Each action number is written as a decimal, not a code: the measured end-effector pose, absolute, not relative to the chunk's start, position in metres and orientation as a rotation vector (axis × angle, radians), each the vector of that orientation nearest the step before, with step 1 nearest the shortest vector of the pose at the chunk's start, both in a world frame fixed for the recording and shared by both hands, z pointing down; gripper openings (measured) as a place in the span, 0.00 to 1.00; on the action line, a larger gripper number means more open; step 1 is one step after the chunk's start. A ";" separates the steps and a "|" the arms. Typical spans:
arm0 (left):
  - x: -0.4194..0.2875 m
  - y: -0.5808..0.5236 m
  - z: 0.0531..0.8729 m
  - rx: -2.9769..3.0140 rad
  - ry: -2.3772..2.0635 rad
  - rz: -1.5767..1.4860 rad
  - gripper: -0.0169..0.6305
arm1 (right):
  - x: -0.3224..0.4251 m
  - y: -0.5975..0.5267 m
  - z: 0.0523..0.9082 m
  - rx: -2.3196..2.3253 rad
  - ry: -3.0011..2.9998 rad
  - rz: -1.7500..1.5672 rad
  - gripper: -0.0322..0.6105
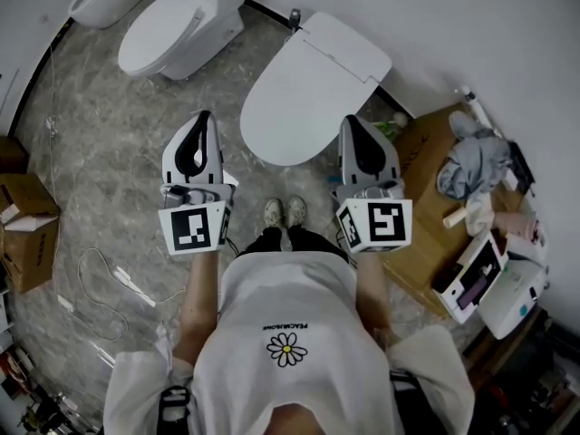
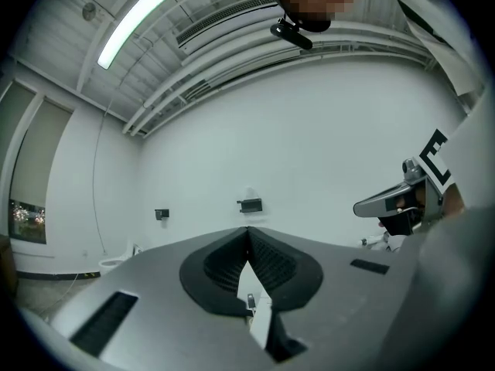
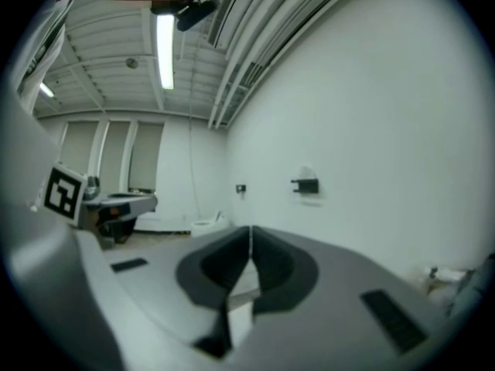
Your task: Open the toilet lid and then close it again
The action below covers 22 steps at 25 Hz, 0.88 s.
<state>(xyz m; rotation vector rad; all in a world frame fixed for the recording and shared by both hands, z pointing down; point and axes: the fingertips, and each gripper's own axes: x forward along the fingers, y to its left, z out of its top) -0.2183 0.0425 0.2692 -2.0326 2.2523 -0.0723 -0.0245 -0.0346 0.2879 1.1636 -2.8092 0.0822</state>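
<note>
Head view: toilet lid (image 1: 304, 93) lies down, shut, by the wall, just ahead of the person's shoes (image 1: 284, 212). Left gripper (image 1: 203, 118) & right gripper (image 1: 352, 121) flank its front edge, apart from it. Task either not begun or already done, can't tell which. Cardboard box (image 1: 426, 166) w/ clutter crowds the right side; cable (image 1: 104, 284) on the floor at left.
Left gripper view: jaws clenched, nothing between, bare wall ahead.
Right gripper view: jaws together, empty; another toilet (image 3: 203, 224) far off.
</note>
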 end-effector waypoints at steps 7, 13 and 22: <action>-0.224 0.016 0.292 -2.025 2.266 -0.067 0.07 | -0.033 -0.046 0.306 1.087 -2.799 0.010 0.12; -0.227 -0.009 0.330 -2.086 2.212 -0.127 0.26 | -0.040 -0.067 0.337 1.075 -2.791 0.084 0.25; -0.230 -0.012 0.464 -2.217 2.272 -0.203 0.41 | -0.042 -0.079 0.442 1.042 -2.733 0.197 0.32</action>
